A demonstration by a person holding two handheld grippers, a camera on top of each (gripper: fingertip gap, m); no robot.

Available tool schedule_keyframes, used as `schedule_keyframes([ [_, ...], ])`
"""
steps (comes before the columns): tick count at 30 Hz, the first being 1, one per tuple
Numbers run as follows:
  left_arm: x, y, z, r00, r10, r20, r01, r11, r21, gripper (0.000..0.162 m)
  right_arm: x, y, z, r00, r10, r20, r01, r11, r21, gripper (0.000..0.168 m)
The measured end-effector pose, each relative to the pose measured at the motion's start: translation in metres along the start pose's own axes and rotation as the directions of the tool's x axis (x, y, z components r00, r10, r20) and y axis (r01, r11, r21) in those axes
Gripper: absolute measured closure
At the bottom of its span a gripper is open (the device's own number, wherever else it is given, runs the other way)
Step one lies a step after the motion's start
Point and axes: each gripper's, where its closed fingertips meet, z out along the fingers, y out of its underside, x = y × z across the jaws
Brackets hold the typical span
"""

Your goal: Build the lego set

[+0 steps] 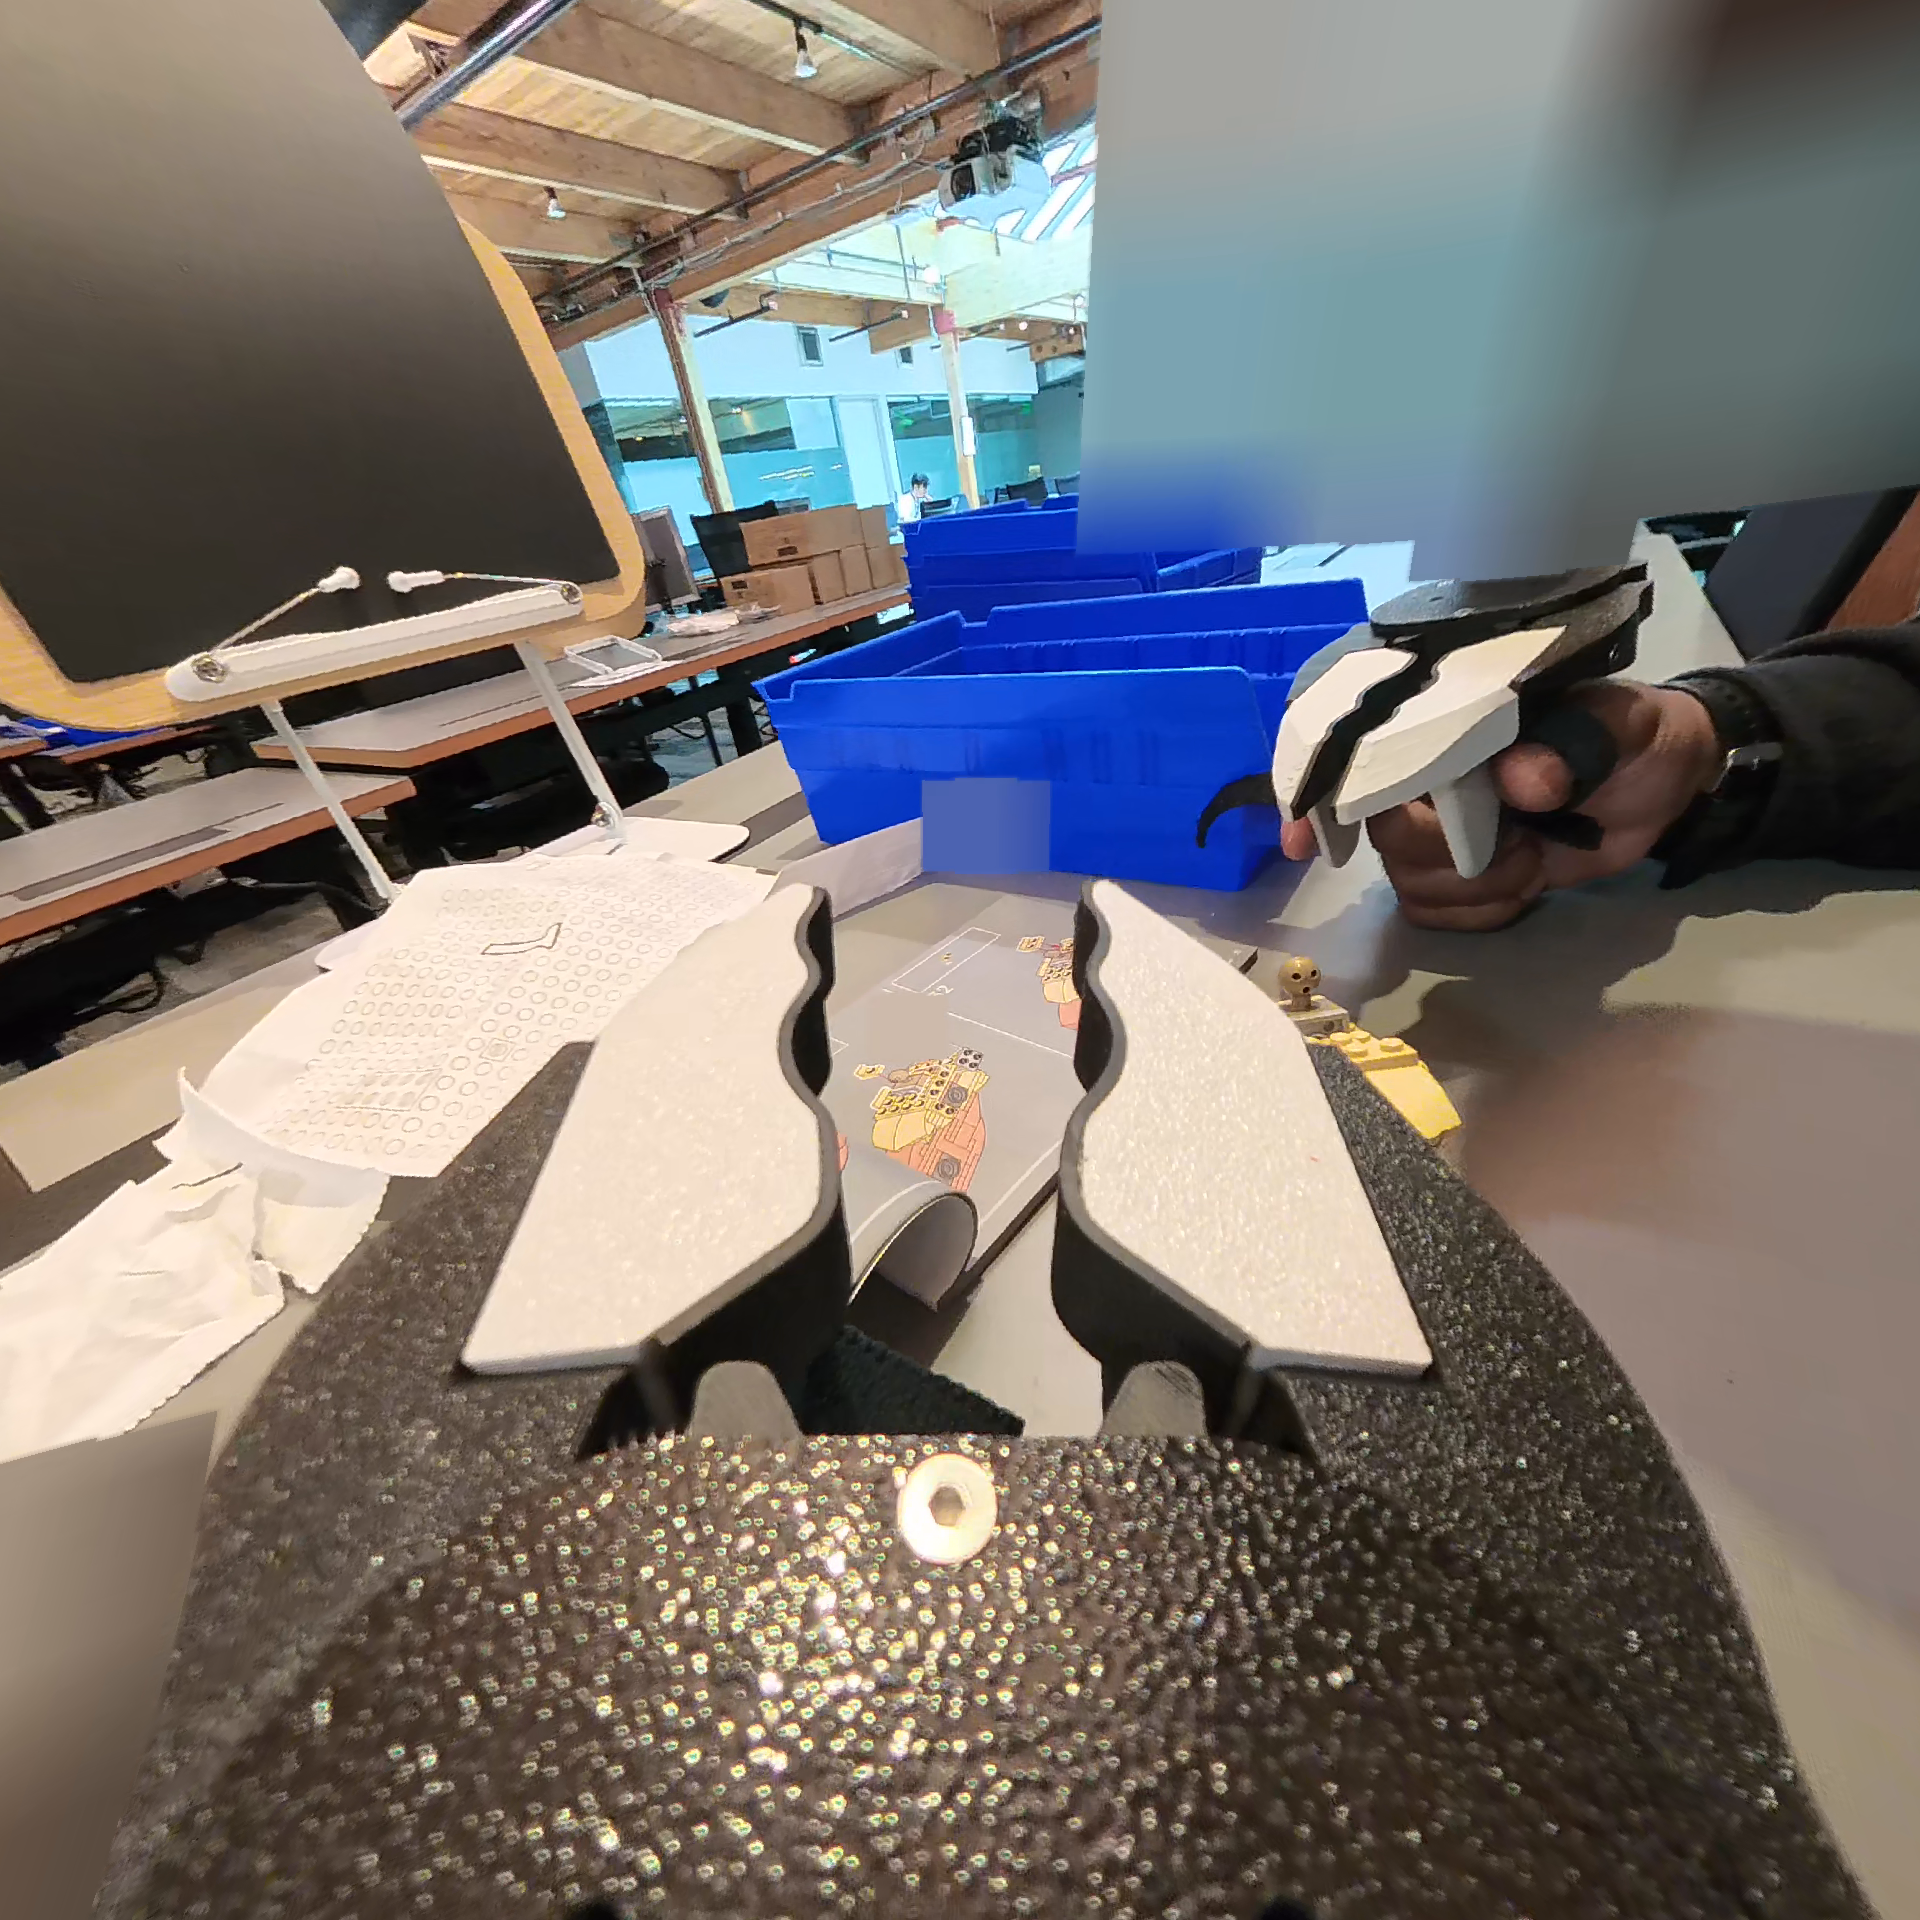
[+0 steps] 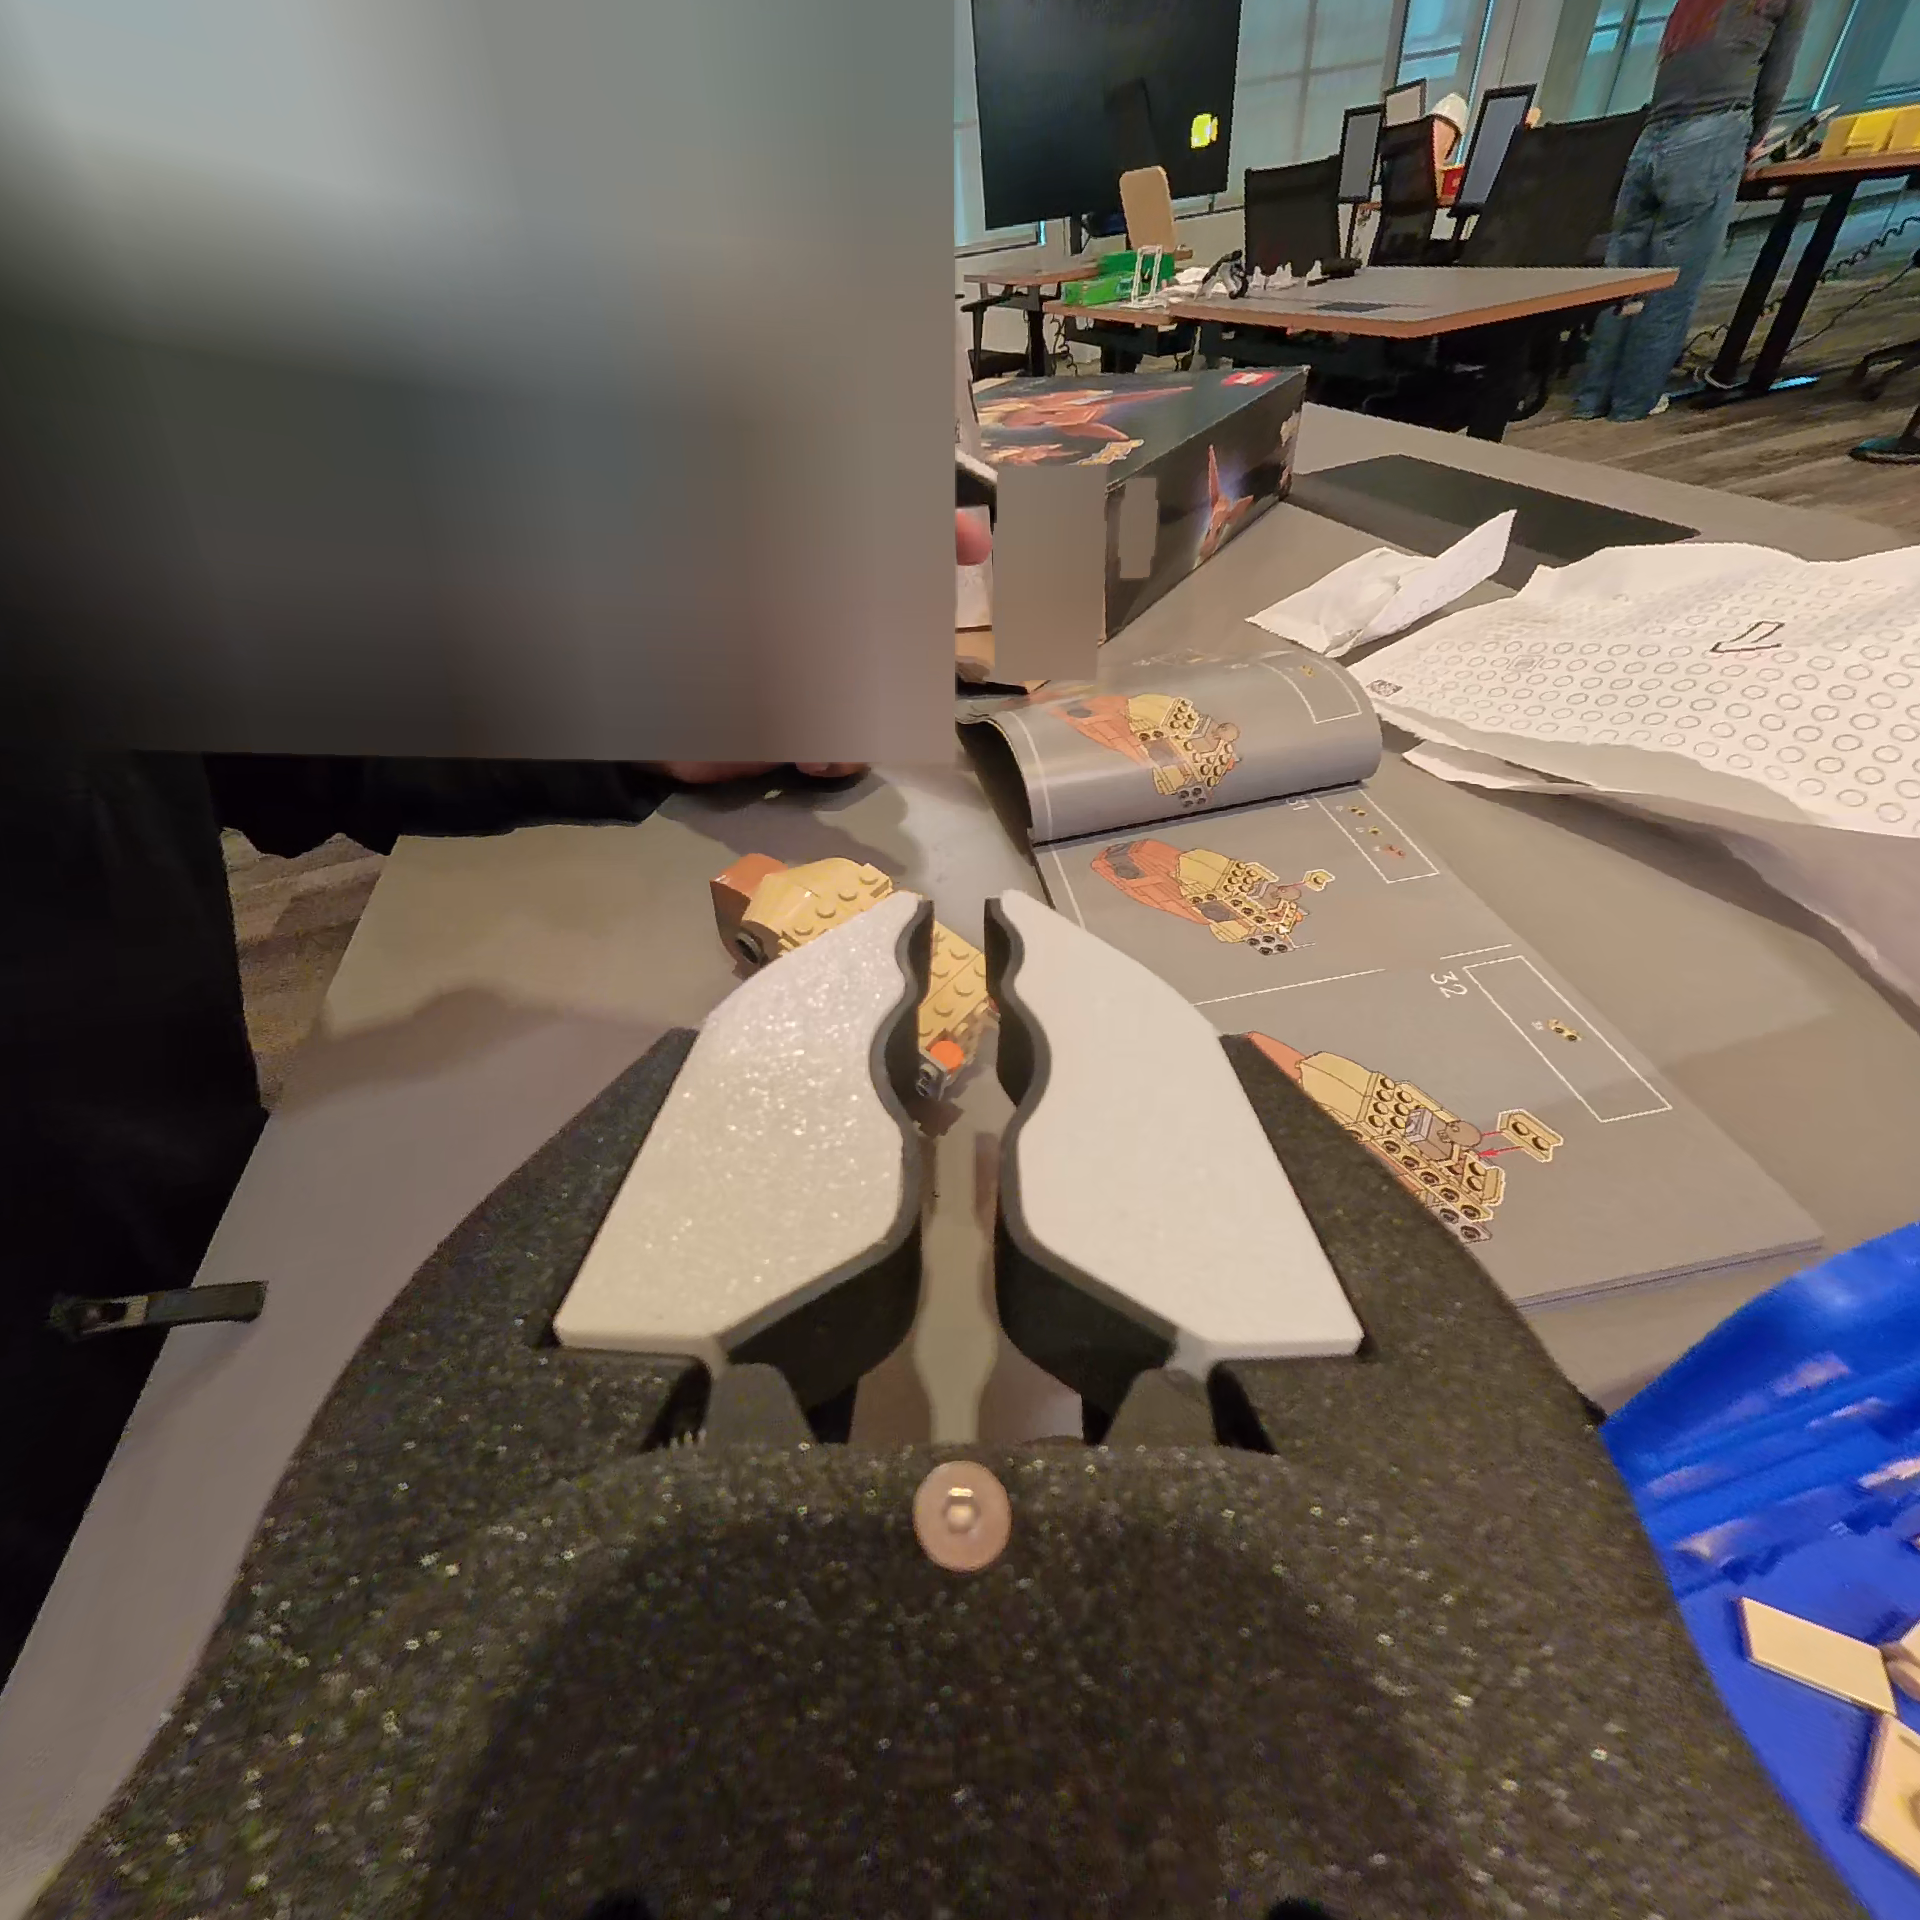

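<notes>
Lego model (image 2: 831,914) partly hidden behind right gripper (image 2: 954,914), jaws narrowly apart, empty. Left gripper (image 1: 951,904) spread wide, empty, over manual (image 1: 935,1091); model barely visible there.

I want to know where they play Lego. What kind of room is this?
It looks like a big open office or workshop. Long desks stand in rows, with black office chairs and a dark screen behind. Stacked cardboard boxes and blue bins fit a work space too.

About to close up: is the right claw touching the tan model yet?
Cannot tell. In the right wrist view the right claw overlaps the tan model, which shows through its narrow gap, but height above it is unclear.
</notes>
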Motion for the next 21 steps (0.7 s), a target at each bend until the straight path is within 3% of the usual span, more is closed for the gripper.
schedule_keyframes([
  [12, -0.002, 0.001, 0.006, 1.000, -0.024, 0.020, 0.024, 1.000, -0.005, 0.120, 0.002, -0.001, -0.001, 1.000, 0.027, -0.003, -0.027, 1.000, 0.013, 0.159],
  [17, -0.003, 0.006, 0.010, 0.999, -0.020, 0.045, 0.022, 0.999, -0.046, 0.145, 0.005, -0.001, -0.001, 0.999, 0.044, -0.018, -0.044, 0.999, 0.009, 0.160],
  [19, -0.001, 0.008, 0.011, 0.999, -0.013, 0.043, 0.016, 0.998, -0.063, 0.162, 0.006, -0.001, -0.001, 0.999, 0.046, -0.019, -0.046, 0.999, 0.009, 0.160],
  [21, -0.001, 0.011, 0.013, 0.999, -0.018, 0.046, 0.022, 0.996, -0.092, 0.162, 0.006, -0.001, -0.001, 0.998, 0.052, -0.022, -0.052, 0.999, 0.008, 0.160],
])
